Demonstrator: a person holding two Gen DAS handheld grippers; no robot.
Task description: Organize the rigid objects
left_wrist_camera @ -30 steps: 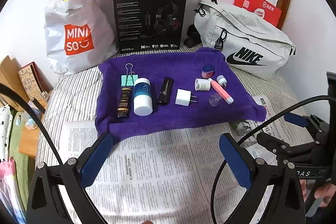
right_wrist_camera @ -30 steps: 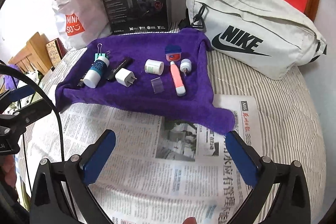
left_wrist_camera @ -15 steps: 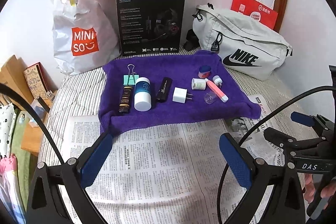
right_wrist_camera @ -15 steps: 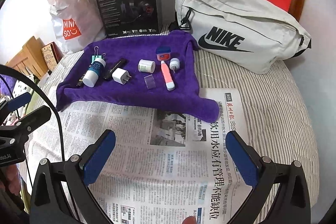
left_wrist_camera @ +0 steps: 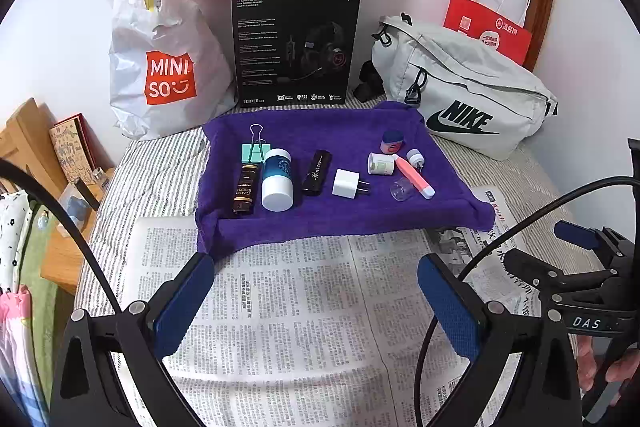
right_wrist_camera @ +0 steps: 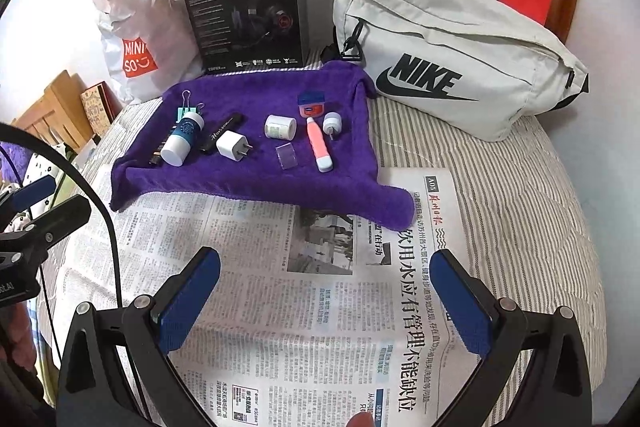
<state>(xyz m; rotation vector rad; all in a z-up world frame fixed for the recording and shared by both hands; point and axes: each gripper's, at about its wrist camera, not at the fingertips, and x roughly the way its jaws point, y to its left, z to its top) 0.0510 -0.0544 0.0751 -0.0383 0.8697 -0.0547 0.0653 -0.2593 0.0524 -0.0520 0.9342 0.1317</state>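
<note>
Purple towel (left_wrist_camera: 340,211) on the bed holds the small things in a row, e.g. charger plug (left_wrist_camera: 347,183). Both tools, left (left_wrist_camera: 316,303) & right (right_wrist_camera: 326,301), have pulled back, wide open, holding nothing; things didn't move.

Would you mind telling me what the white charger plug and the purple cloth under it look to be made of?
Charger plug: apparently glossy hard white plastic with smooth flat faces and two dark, probably metal, prongs. Purple cloth: soft fuzzy towel-like fabric, matte, with folded edges.
</note>
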